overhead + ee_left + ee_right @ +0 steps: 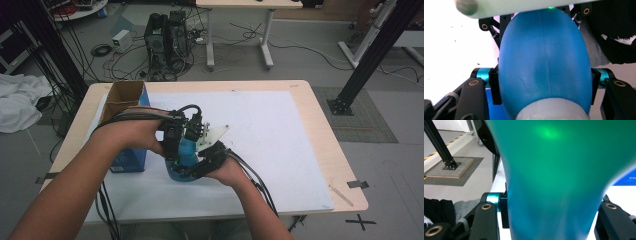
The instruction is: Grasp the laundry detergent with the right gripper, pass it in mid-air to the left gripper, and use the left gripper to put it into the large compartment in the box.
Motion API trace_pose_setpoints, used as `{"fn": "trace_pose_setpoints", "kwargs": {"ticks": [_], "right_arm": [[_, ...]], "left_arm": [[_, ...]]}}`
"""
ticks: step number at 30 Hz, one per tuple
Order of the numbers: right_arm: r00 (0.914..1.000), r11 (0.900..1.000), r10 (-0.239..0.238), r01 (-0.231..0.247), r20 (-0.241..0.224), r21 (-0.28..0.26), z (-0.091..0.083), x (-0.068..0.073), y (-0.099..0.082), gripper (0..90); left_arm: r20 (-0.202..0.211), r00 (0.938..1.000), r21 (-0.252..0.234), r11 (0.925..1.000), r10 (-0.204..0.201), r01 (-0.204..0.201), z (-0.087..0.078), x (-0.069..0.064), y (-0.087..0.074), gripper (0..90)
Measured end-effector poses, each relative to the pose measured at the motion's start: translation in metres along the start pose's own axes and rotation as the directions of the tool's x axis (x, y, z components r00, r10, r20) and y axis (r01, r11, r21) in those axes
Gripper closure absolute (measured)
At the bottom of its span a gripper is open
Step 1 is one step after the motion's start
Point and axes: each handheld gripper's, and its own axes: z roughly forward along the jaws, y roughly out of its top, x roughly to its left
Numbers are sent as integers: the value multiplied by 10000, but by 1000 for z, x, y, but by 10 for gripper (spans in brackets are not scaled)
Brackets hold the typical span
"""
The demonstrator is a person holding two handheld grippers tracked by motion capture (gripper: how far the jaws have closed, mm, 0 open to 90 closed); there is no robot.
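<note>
A lab floor strewn with cables lies behind my bench (310,150), whose top is covered by a white sheet; an open cardboard box (125,107) stands at its left.

In the high view, just left of centre, my left tool (176,145) and right tool (202,162) meet on one blue bulb-shaped object (184,159), left above, right below and to its right.

In the left gripper view the blue object (544,65) runs bottom to top between my jaws, both pads pressing its flanks: clamped.

In the right gripper view its narrower stem (554,202) rises the same way, squeezed between my jaws. Each tool grips across the long axis, so I judge any pull or twist runs along it.
</note>
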Motion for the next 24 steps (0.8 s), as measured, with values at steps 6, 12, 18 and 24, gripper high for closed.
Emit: {"fn": "trace_pose_setpoints", "kwargs": {"ticks": [6, 12, 18, 24], "right_arm": [[9998, 9996, 196, -195, 37, -210, 0, 1, 1, 449], [9994, 9993, 342, -342, -34, -114, -1, 2, 0, 441], [9911, 9910, 1311, -1304, -232, 309, -8, 7, 1, 365], [9994, 9994, 329, -330, 103, 71, -12, 0, 1, 297]], "left_arm": [[146, 9992, 22, 9993, -362, 361, 0, 1, 1, 383], [-35, 9995, -106, 9995, -314, 313, -1, 0, 0, 387], [-130, 9999, -256, 9996, -106, 102, -4, -3, 1, 387], [-57, 9995, -131, 9994, -324, 323, -4, -4, 0, 387]]}}
